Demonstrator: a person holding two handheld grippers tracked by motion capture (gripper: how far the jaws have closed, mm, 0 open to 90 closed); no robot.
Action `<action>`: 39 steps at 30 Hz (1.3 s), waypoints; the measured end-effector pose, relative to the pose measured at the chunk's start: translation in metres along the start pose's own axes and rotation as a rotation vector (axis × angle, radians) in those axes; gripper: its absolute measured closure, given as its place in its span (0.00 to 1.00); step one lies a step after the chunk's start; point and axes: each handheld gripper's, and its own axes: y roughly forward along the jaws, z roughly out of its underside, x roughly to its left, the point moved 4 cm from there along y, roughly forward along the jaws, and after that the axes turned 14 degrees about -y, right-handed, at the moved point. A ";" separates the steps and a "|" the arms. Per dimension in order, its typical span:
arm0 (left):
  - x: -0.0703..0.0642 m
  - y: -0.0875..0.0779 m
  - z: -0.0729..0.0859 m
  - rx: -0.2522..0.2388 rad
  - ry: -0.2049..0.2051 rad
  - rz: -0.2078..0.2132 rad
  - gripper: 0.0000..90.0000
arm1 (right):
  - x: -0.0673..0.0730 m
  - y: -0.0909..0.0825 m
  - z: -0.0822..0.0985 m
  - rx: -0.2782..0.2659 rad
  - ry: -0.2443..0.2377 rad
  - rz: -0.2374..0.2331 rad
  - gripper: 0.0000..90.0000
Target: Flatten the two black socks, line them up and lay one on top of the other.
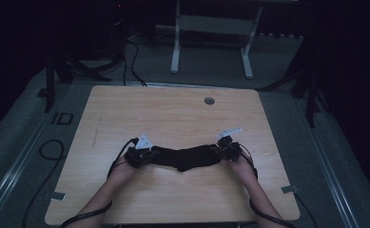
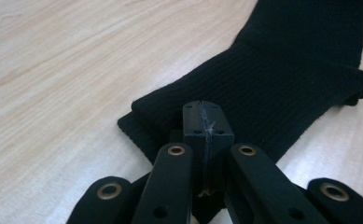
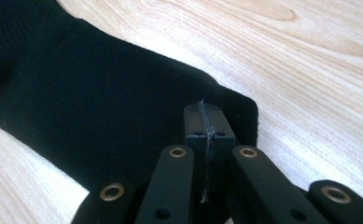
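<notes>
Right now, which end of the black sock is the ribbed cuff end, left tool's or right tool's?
The end at the left tool. There the sock shows ribbed knit with a folded cuff edge; at the right tool the fabric is smooth, with a rounded corner.

Left tool and right tool face each other, tips inward, jaws fully closed; both forearms extend behind them.

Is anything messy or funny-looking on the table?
Nothing broken or spilled. The one odd bit is the black sock: it sags into a bend in the middle instead of lying straight. The left gripper is shut at its ribbed end, the right gripper at the other end, on the wooden table.
</notes>
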 end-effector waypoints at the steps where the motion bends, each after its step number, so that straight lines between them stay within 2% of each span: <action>1: 0.001 0.001 -0.001 -0.001 -0.011 0.002 1.00 | -0.001 0.000 0.000 -0.001 0.005 -0.001 0.99; 6: 0.000 0.002 -0.002 0.005 -0.008 0.001 1.00 | -0.002 0.001 -0.001 -0.010 0.021 -0.014 0.97; 8: -0.001 0.000 -0.004 0.001 -0.024 0.000 0.99 | -0.001 0.001 -0.002 -0.015 0.008 -0.023 0.93; 9: -0.003 -0.002 -0.005 -0.006 -0.026 0.009 0.92 | 0.000 0.000 -0.002 -0.015 0.003 -0.025 0.91; 11: -0.007 -0.006 -0.009 -0.024 -0.019 0.021 0.86 | 0.002 -0.004 -0.005 -0.035 0.003 -0.034 0.88; 12: -0.009 -0.008 -0.010 -0.030 -0.021 0.033 0.79 | 0.003 -0.006 -0.007 -0.043 -0.001 -0.037 0.83; 13: -0.009 -0.008 -0.010 -0.030 -0.021 0.033 0.72 | 0.003 -0.006 -0.007 -0.043 -0.001 -0.037 0.83; 14: -0.013 -0.012 -0.014 -0.042 -0.034 0.056 0.72 | 0.004 -0.007 -0.008 -0.047 -0.006 -0.037 0.77; 15: -0.016 -0.015 -0.016 -0.038 -0.039 0.066 0.54 | 0.006 -0.013 -0.014 -0.072 -0.019 -0.032 0.66; 16: -0.016 -0.015 -0.016 -0.038 -0.039 0.066 0.44 | 0.006 -0.013 -0.014 -0.072 -0.019 -0.032 0.66; 17: -0.018 -0.016 -0.017 -0.045 -0.030 0.053 0.40 | 0.009 -0.016 -0.016 -0.082 -0.038 -0.029 0.54; 18: -0.019 -0.018 -0.018 -0.058 -0.021 0.050 0.40 | 0.009 -0.016 -0.016 -0.082 -0.038 -0.029 0.54; 21: -0.020 -0.021 -0.018 -0.067 -0.041 0.076 0.21 | 0.011 -0.020 -0.018 -0.095 -0.047 -0.017 0.38; 23: -0.020 -0.022 -0.015 -0.073 -0.034 0.067 0.13 | 0.012 -0.022 -0.019 -0.113 -0.042 -0.016 0.29; 25: -0.019 -0.023 -0.012 -0.095 -0.033 0.052 0.10 | 0.012 -0.025 -0.017 -0.118 -0.061 -0.016 0.17; 28: -0.016 -0.026 -0.008 -0.108 -0.040 0.054 0.10 | 0.012 -0.028 -0.014 -0.131 -0.059 -0.009 0.15; 30: -0.015 -0.027 -0.005 -0.126 -0.021 0.037 0.10 | 0.012 -0.030 -0.012 -0.143 -0.074 0.003 0.15; 32: -0.015 -0.029 -0.002 -0.148 -0.019 0.059 0.10 | 0.012 -0.031 -0.010 -0.150 -0.084 0.017 0.14; 34: -0.015 -0.031 0.000 -0.159 -0.006 0.072 0.10 | 0.011 -0.033 -0.006 -0.182 -0.095 0.029 0.13; 37: -0.014 -0.033 0.005 -0.156 0.005 0.082 0.10 | 0.009 -0.036 -0.004 -0.199 -0.089 0.044 0.13; 39: -0.013 -0.036 0.009 -0.144 0.016 0.071 0.10 | 0.007 -0.037 0.000 -0.194 -0.089 0.049 0.13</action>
